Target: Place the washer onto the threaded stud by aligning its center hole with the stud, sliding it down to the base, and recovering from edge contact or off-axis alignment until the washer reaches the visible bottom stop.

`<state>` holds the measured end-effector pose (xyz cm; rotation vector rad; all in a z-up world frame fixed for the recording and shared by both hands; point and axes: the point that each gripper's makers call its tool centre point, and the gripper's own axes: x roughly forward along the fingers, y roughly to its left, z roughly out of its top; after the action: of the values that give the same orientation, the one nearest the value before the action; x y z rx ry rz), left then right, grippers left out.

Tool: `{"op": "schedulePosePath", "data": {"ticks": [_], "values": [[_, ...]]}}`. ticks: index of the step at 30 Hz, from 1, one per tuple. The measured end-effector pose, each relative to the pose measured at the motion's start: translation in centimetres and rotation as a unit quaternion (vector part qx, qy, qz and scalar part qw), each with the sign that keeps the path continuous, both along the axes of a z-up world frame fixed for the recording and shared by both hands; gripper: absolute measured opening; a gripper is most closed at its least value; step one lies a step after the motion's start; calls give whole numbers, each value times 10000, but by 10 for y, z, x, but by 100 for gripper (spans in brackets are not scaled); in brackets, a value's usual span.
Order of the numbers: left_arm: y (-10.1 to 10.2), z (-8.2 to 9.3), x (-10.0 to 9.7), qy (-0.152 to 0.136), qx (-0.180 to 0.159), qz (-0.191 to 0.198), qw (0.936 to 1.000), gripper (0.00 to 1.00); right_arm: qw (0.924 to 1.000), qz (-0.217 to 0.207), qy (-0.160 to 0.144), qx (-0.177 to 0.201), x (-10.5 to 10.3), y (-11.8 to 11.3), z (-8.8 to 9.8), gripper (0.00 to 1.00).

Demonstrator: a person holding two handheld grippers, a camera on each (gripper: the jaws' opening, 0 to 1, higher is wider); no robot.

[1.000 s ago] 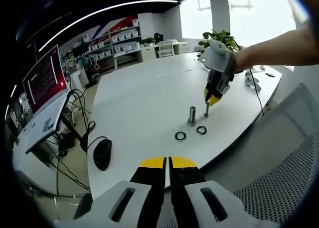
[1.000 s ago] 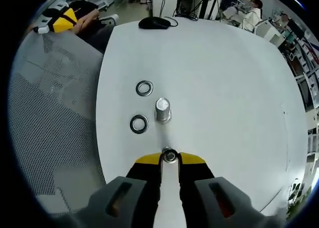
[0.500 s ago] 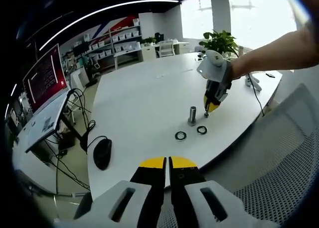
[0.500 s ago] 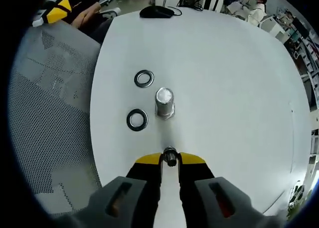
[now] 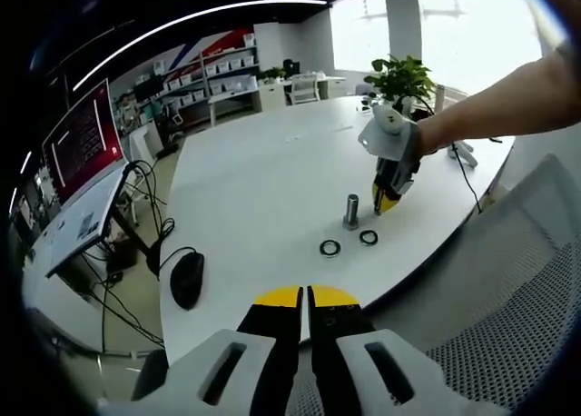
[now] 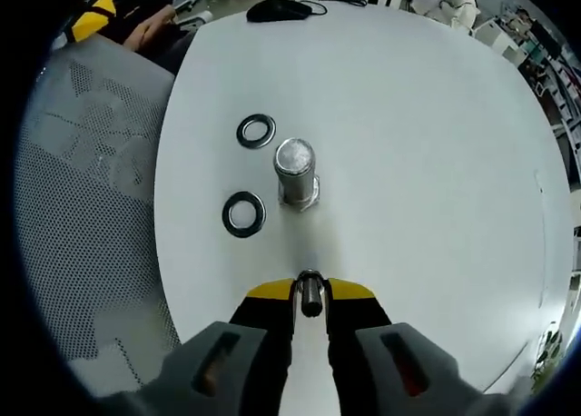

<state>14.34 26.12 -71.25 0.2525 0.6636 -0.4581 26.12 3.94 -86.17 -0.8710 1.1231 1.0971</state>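
The right tongs (image 6: 310,292) grip a small metal bolt (image 6: 310,295) at lower centre, above them the upright threaded stud (image 6: 295,173) with two washers (image 6: 244,214) lying left of it on the white tabletop (image 6: 427,143), while the left tongs (image 5: 306,300) are closed and hold nothing.

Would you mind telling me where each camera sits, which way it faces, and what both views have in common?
Left gripper view: rides on the left tool, held back off the white table, looking across it toward the right tool; a person's forearm shows.
Right gripper view: rides on the right tool, looking steeply down on the table; its jaws grip a small metal stud.
Shared: the upright threaded metal stud, two flat metal washers beside it, and the black computer mouse.
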Motion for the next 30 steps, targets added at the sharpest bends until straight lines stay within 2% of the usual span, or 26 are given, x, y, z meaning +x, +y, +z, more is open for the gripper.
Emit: {"op": "schedulePosePath", "data": {"ticks": [10, 15, 19, 24, 30], "values": [[0, 0, 1, -5, -10, -8, 10000, 0, 9994, -301, -153, 116, 1, -15, 1, 16], [-1, 0, 0, -2, -12, -14, 10000, 0, 9982, -535, -114, 243, 2, -27, 2, 17], [-1, 0, 1, 4, -8, -20, 10000, 0, 9948, -905, -167, 430, 10, -36, 6, 18], [2, -1, 2, 28, -15, -6, 10000, 0, 9909, -1212, -376, 459, 22, -51, 10, 19], [2, -1, 2, 28, -13, -8, 10000, 0, 9838, -1626, -538, 529, 35, -66, 11, 26]]}}
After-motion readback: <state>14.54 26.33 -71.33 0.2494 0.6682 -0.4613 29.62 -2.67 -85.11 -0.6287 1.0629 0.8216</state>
